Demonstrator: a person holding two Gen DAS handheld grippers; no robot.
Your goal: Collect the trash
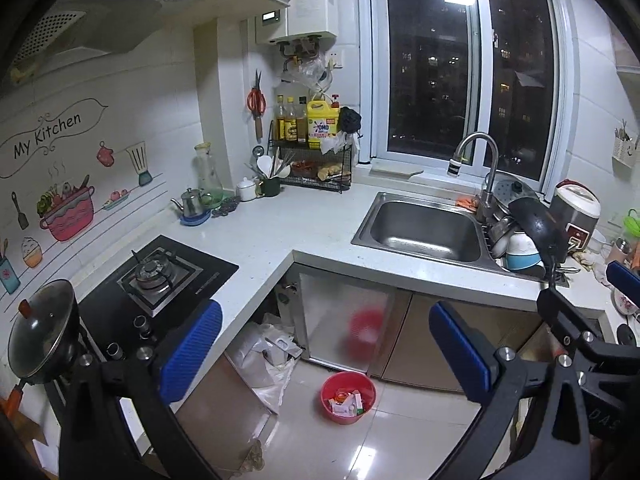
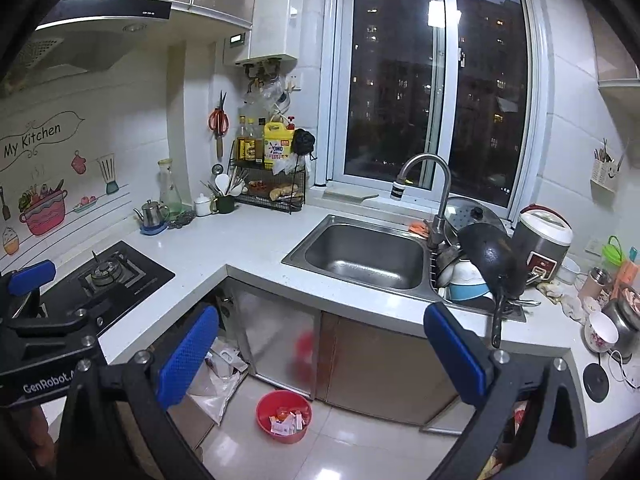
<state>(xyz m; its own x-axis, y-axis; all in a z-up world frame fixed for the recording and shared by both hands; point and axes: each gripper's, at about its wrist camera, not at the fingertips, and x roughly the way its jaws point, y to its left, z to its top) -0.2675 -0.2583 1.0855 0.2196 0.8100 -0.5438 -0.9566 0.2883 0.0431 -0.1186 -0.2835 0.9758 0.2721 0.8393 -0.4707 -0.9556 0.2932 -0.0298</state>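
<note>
Search step: left gripper [image 1: 324,356] and right gripper [image 2: 320,356] both released, empty; next, descend toward red bin [image 2: 284,416]

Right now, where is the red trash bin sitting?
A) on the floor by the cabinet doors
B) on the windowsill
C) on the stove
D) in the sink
A: the red trash bin stands on the tiled floor before the cabinet doors, with wrappers inside.

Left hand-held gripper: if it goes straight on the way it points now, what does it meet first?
Probably the frosted cabinet door under the counter, beside the sink; the left hand-held gripper is open and empty. Depth is unclear.
</note>
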